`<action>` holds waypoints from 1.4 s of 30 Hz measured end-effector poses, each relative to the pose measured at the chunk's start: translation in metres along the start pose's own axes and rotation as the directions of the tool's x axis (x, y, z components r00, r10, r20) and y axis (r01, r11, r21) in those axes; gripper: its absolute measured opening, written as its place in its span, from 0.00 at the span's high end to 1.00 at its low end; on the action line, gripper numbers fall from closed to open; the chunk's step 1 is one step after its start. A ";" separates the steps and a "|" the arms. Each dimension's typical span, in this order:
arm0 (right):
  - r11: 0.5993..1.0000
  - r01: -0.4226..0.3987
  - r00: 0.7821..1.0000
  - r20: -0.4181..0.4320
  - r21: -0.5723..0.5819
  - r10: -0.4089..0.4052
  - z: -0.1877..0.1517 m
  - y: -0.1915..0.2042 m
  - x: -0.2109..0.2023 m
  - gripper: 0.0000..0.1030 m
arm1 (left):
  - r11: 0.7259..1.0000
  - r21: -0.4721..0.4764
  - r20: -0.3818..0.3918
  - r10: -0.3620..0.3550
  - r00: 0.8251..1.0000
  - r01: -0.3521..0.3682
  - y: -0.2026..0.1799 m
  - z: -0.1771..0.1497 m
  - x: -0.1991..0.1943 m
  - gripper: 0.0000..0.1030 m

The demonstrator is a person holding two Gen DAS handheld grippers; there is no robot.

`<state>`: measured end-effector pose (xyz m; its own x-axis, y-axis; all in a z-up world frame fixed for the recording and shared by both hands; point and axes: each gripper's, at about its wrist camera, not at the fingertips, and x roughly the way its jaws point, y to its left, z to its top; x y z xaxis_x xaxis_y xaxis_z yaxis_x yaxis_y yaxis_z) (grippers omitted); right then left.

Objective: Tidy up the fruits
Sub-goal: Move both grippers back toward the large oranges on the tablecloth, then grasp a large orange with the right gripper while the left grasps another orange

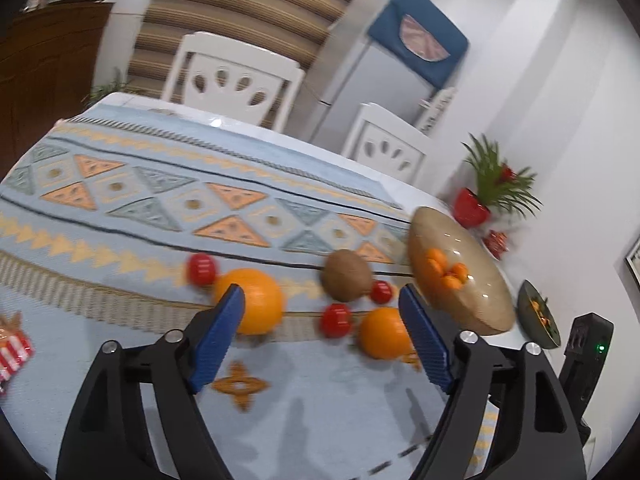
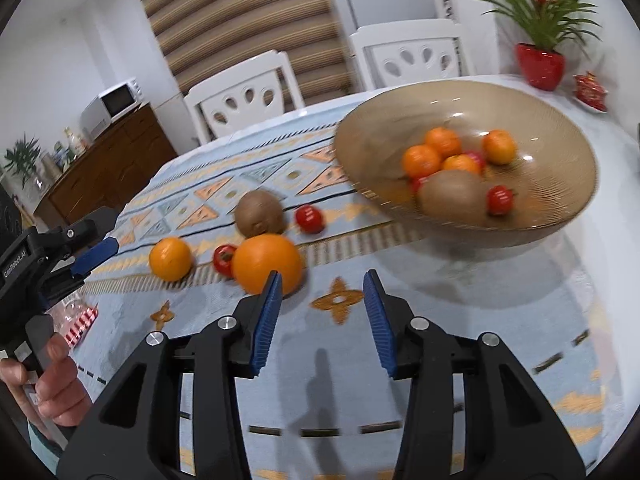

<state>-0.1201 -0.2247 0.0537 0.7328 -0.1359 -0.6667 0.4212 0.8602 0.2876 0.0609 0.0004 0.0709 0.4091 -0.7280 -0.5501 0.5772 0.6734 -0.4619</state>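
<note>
Left gripper (image 1: 322, 300) is hanging with jaws wide apart, gripping nothing, over loose oranges (image 1: 250, 300), tomatoes (image 1: 337, 319) and a kiwi (image 1: 346, 276) lying on the tablecloth (image 1: 120, 200). Right gripper (image 2: 324, 294) is also gaping empty, the big orange (image 2: 266, 262) sitting just left of it, the fruit bowl (image 2: 560, 208) sitting far right.

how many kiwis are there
2: one kiwi on the tablecloth behind the large orange, another kiwi in the glass bowl among small oranges and tomatoes. Others may be hidden under them.
</note>
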 end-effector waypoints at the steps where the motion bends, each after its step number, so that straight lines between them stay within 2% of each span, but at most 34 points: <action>1: 1.000 -0.004 1.000 -0.008 -0.007 0.004 -0.001 0.006 0.004 0.58 | 1.000 -0.010 -0.001 0.008 1.000 -0.008 0.008 0.000 -0.001 0.23; 7: 0.999 0.002 0.999 -0.034 -0.042 -0.003 -0.001 0.029 0.021 0.54 | 0.999 -0.034 -0.031 0.038 0.999 -0.039 0.035 -0.001 0.006 0.23; 13: 0.998 0.023 1.000 -0.015 -0.065 -0.024 0.007 0.040 0.032 0.48 | 0.999 -0.021 -0.054 0.033 0.998 -0.034 0.031 0.006 0.019 0.22; 19: 0.996 0.048 0.999 0.021 -0.072 -0.046 0.012 0.041 0.044 0.36 | 0.996 0.020 -0.065 0.086 0.994 -0.085 0.031 0.004 0.048 0.22; 23: 0.997 0.049 0.999 0.012 -0.064 -0.049 0.006 0.034 0.057 0.28 | 0.995 0.020 -0.088 0.095 0.992 -0.094 0.040 -0.007 0.065 0.22; 24: 0.997 0.044 0.999 0.001 -0.061 -0.045 0.006 0.033 0.060 0.27 | 0.997 0.004 -0.098 0.083 0.992 -0.083 0.042 -0.007 0.066 0.22; 25: 0.997 0.039 0.999 0.005 -0.063 -0.038 0.006 0.034 0.059 0.27 | 0.998 -0.005 -0.075 0.061 0.995 -0.061 0.044 -0.006 0.062 0.22; 28: 0.995 0.062 0.998 0.036 -0.072 -0.060 0.005 0.036 0.056 0.16 | 0.998 -0.007 -0.075 0.069 0.995 -0.070 0.045 -0.006 0.063 0.17; 35: 0.993 0.085 0.996 -0.031 -0.087 -0.088 0.007 0.038 0.072 0.15 | 0.988 0.072 -0.090 0.142 0.986 -0.136 0.032 -0.010 0.071 0.17; 42: 0.990 0.094 0.994 -0.051 -0.103 -0.099 0.004 0.040 0.076 0.16 | 0.985 0.073 -0.116 0.165 0.979 -0.157 0.034 -0.010 0.075 0.17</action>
<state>-0.0451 -0.2027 0.0176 0.6592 -0.1957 -0.7260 0.4308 0.8897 0.1513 0.1045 -0.0305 0.0070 0.4134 -0.5873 -0.6959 0.5562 0.7679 -0.3176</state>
